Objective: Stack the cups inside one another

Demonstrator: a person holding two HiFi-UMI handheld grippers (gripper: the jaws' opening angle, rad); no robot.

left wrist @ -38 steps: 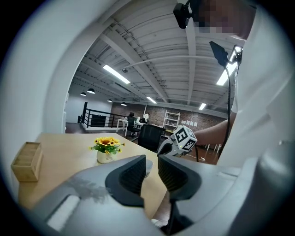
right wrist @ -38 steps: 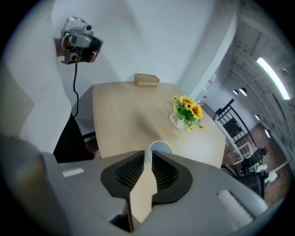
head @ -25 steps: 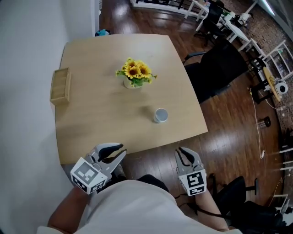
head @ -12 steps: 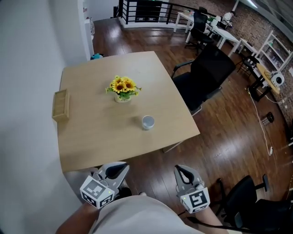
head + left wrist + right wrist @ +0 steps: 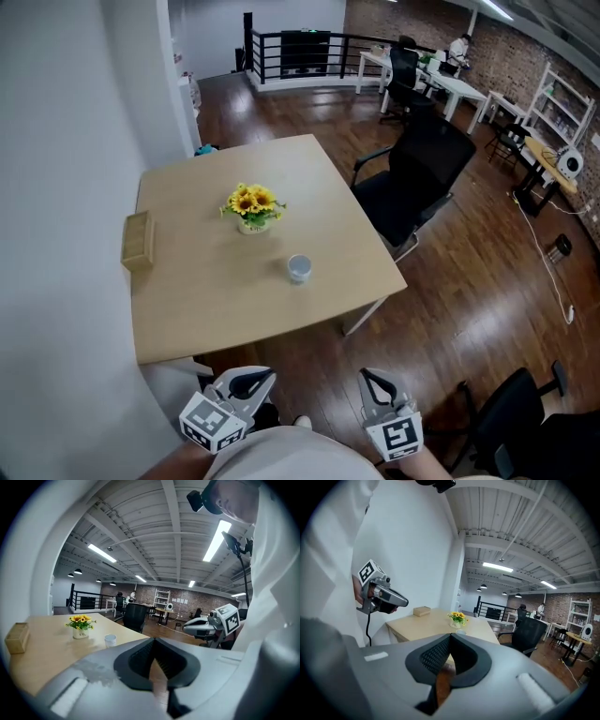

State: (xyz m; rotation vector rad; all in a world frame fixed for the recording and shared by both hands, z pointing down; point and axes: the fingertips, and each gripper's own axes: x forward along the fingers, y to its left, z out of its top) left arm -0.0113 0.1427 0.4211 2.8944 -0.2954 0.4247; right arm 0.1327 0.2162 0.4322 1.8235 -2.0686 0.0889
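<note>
Head view: the left gripper (image 5: 251,377) and right gripper (image 5: 367,375) hang at the person's waist, well short of the bench's (image 5: 216,300) near edge, a pose suggesting the handling is over. One white cup (image 5: 299,268) stands alone between the sunflower pot (image 5: 251,208) and the near right corner; whether others nest inside cannot be told.

Left gripper view: the fingers are clenched together on nothing, the cup well apart on the bench.

Right gripper view: its fingers are likewise pressed together and empty, pointing toward the bench.
</note>
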